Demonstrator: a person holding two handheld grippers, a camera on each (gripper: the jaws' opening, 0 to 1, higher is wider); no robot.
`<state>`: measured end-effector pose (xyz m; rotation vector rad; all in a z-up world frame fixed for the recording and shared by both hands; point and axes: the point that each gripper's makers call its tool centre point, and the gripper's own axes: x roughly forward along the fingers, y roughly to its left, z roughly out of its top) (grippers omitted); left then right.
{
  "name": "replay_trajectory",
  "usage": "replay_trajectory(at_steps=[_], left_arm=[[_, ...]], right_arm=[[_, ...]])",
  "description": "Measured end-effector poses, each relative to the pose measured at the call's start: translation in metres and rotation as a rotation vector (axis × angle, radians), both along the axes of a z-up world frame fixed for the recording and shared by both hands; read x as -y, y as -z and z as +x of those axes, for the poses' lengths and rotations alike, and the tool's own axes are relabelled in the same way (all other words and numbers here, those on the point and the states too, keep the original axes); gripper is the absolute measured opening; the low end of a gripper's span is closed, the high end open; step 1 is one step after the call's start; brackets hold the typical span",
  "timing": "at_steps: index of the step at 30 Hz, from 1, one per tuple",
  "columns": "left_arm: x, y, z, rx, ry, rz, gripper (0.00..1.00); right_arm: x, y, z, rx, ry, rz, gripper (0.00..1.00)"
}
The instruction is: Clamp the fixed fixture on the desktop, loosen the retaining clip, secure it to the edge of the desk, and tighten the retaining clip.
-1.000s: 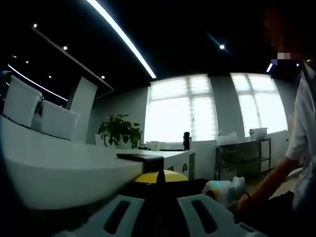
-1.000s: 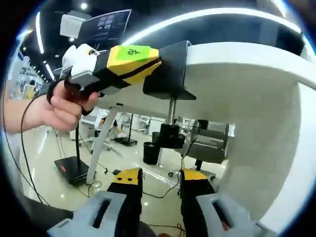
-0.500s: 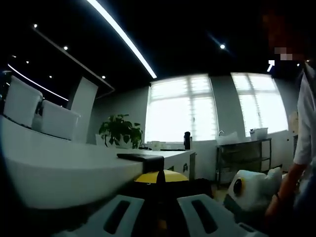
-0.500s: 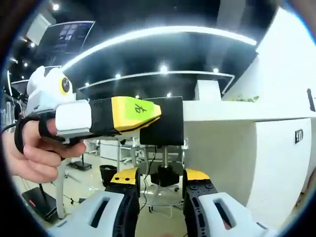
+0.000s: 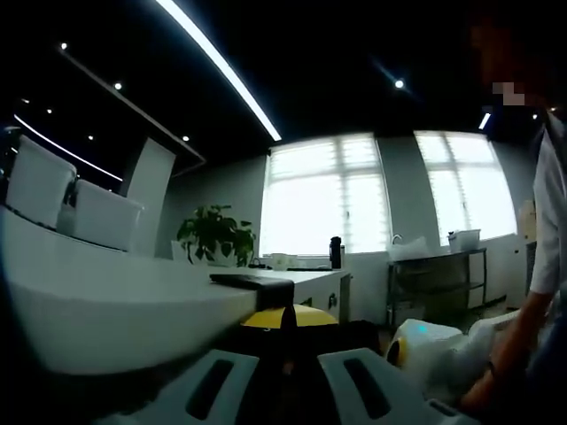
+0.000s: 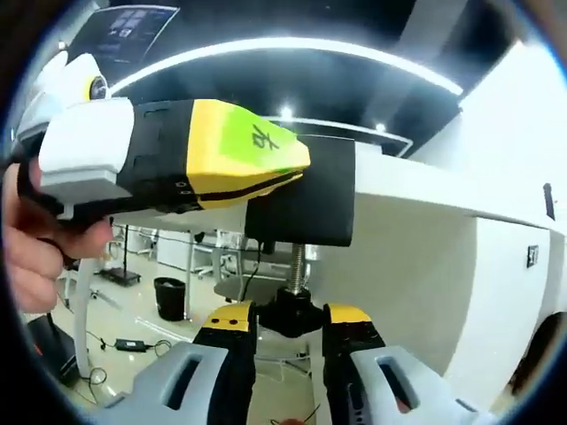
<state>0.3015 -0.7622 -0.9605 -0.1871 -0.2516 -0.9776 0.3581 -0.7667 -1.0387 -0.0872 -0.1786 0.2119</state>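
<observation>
In the right gripper view, the black clamp fixture point(image 6: 306, 199) is seen seated on the edge of the white desk point(image 6: 416, 239), just ahead of and above the right gripper point(image 6: 288, 332). From the underside of the fixture a threaded screw point(image 6: 297, 266) hangs down to a black tightening knob point(image 6: 288, 310), which sits between the two yellow-tipped jaws of the right gripper. The jaws are set narrowly apart with the knob filling the gap between them; whether they actually press on it cannot be told. The left gripper point(image 6: 266, 164) enters from the left of this view, its yellow tips closed onto the side of the fixture, with a hand point(image 6: 40, 257) wrapped around its white handle.

In the left gripper view, the jaws of the left gripper point(image 5: 285, 323) are brought together at their yellow tips, and the dark top plate of the fixture point(image 5: 252, 282) lies just beyond them on the desk point(image 5: 106, 310). The white body of the right gripper point(image 5: 434, 350) is seen low to the right, held by a person's arm point(image 5: 518, 341). A potted plant point(image 5: 213, 235) and bright windows point(image 5: 390, 195) stand far ahead.
</observation>
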Motion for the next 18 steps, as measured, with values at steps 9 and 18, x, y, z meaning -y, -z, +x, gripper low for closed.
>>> replay_trajectory(at_steps=[9,18], left_arm=[[0.0,0.0,0.0,0.0,0.002,0.0,0.02],[-0.001,0.001,0.0,-0.003,0.007,-0.001,0.02]], right_arm=[[-0.004,-0.001,0.001,0.021,-0.181,0.021,0.25],[-0.015,0.0,0.001,0.022,-0.549,-0.11,0.25]])
